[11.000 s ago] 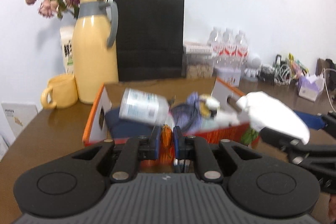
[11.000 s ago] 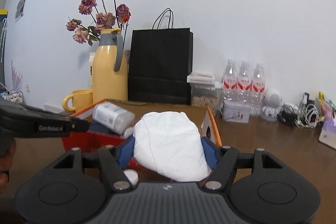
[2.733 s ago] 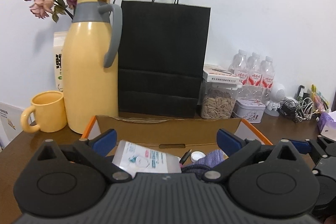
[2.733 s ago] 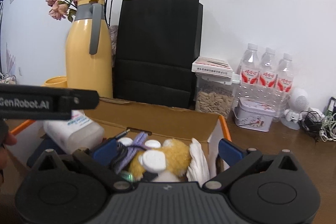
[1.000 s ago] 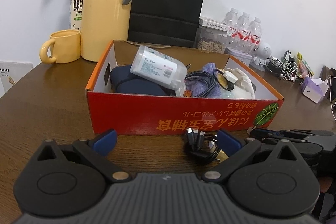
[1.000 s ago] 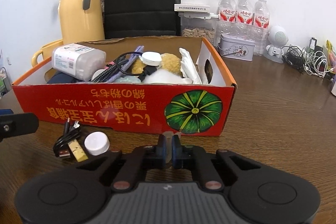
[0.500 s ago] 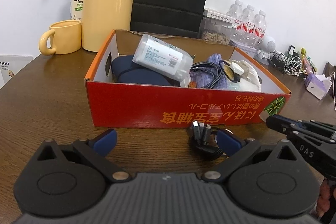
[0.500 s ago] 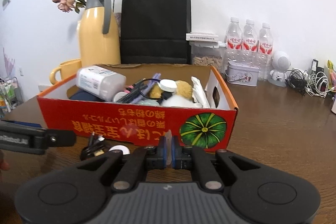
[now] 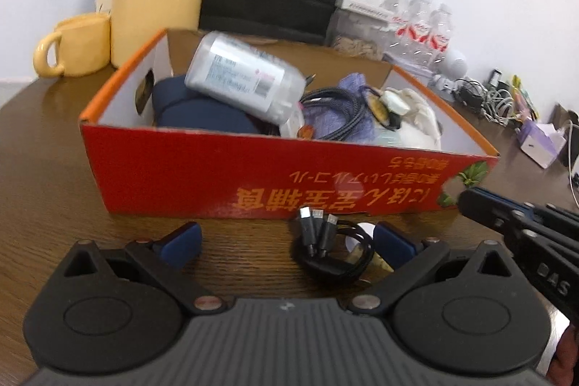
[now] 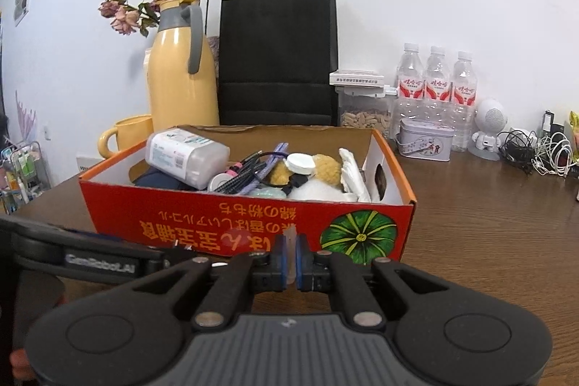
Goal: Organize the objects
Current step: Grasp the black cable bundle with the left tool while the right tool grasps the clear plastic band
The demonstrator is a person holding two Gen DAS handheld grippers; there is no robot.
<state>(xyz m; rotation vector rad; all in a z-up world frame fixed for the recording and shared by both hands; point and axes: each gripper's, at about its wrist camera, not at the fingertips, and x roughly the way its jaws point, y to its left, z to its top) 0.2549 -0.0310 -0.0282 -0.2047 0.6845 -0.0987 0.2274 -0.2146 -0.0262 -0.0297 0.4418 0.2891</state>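
A red cardboard box (image 9: 253, 176) (image 10: 188, 216) sits on the brown table, filled with a clear labelled bottle (image 9: 246, 82) (image 10: 184, 156), a navy pouch (image 9: 202, 114), a braided cable (image 9: 336, 118), a yellow plush toy (image 10: 325, 165) and white cloth. In front of the box lies a black cable bundle (image 9: 333, 248) with a white cap (image 9: 356, 237) half hidden behind it. My left gripper (image 9: 286, 234) is open low over the table, and the bundle lies between its blue pads, close to the right one. My right gripper (image 10: 289, 254) (image 9: 470, 203) is shut and holds nothing, right of the bundle.
Behind the box stand a yellow jug (image 10: 177, 75) with dried flowers, a yellow mug (image 9: 72, 46), a black paper bag (image 10: 278, 56), a seed jar, three water bottles (image 10: 438, 82), a tin (image 10: 423, 140) and a small white robot figure. Loose cables and a tissue box (image 9: 539, 143) lie at the far right.
My left gripper has sunk and moved in, so the cable bundle now lies between its pads. The right gripper rose and tilted up; the bundle and cap have left its view.
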